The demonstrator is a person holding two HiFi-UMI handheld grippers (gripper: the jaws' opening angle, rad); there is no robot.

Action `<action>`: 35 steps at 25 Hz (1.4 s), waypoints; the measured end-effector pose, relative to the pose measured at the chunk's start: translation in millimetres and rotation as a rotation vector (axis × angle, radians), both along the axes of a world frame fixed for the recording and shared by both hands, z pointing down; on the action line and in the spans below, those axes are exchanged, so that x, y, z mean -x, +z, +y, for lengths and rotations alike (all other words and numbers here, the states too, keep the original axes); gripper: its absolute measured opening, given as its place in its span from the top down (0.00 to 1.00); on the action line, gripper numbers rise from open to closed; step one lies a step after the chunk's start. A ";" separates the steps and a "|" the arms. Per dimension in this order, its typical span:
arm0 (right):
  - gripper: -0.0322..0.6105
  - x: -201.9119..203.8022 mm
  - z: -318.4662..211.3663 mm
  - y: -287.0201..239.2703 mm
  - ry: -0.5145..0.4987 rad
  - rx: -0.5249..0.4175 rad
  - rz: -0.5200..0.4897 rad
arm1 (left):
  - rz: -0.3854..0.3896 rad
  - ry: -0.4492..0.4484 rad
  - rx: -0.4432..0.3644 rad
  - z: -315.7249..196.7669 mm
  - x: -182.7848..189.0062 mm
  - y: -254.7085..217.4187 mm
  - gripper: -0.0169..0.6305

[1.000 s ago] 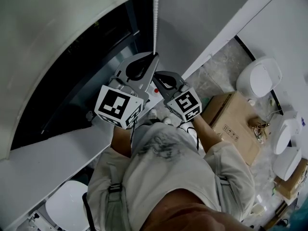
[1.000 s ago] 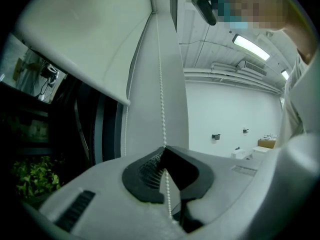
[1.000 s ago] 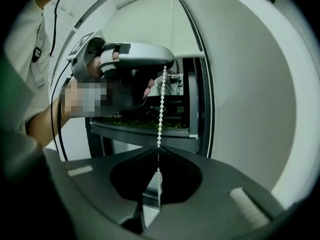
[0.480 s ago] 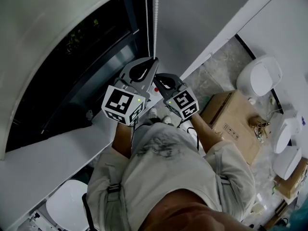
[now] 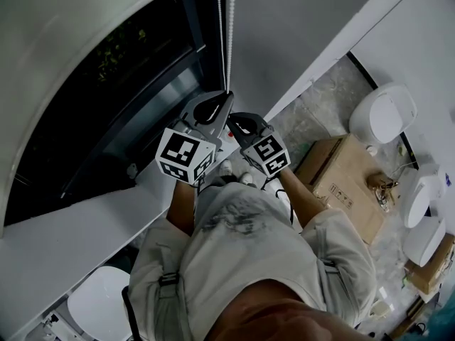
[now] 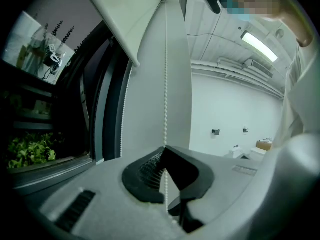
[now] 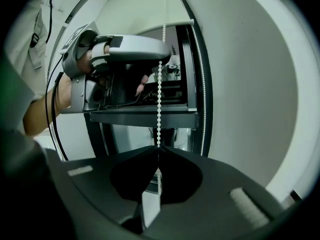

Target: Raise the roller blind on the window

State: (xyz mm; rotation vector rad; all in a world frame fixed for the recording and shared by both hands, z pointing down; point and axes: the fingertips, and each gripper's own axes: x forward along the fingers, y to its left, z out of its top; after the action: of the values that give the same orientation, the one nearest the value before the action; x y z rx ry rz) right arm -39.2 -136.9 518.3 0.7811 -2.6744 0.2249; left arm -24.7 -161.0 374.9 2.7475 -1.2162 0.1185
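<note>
Roller blind, hung over the window, is judged partly raised. Its bead chain is clenched by the left claw and, just below, by the right claw. Further pulling is judged necessary.

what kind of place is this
Probably a bare workroom or test lab, not a home: a large window with a roller blind, a cardboard box and white rounded devices on the floor, strip lights overhead.

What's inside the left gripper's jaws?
The white bead chain of the blind. The left gripper is shut on it. The beads squeezed right between its pads are covered.
</note>
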 end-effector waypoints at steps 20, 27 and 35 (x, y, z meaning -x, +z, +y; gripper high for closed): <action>0.92 -6.0 -1.0 10.5 0.032 -0.051 0.020 | 0.014 -0.005 0.052 2.7 5.5 26.0 0.96; 0.85 -1.9 4.1 -23.5 -0.010 -0.093 -0.052 | 0.017 -0.010 0.049 2.6 8.5 25.7 0.96; 0.84 -13.2 -1.8 -105.4 0.000 -0.227 -0.129 | 0.018 -0.010 0.047 4.0 9.0 25.6 0.96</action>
State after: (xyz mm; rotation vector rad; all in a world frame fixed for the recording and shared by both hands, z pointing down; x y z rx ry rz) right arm -26.0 -138.7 413.0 0.8596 -2.8567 -0.0316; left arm -33.6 -157.0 400.5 2.6958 -1.2068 0.1199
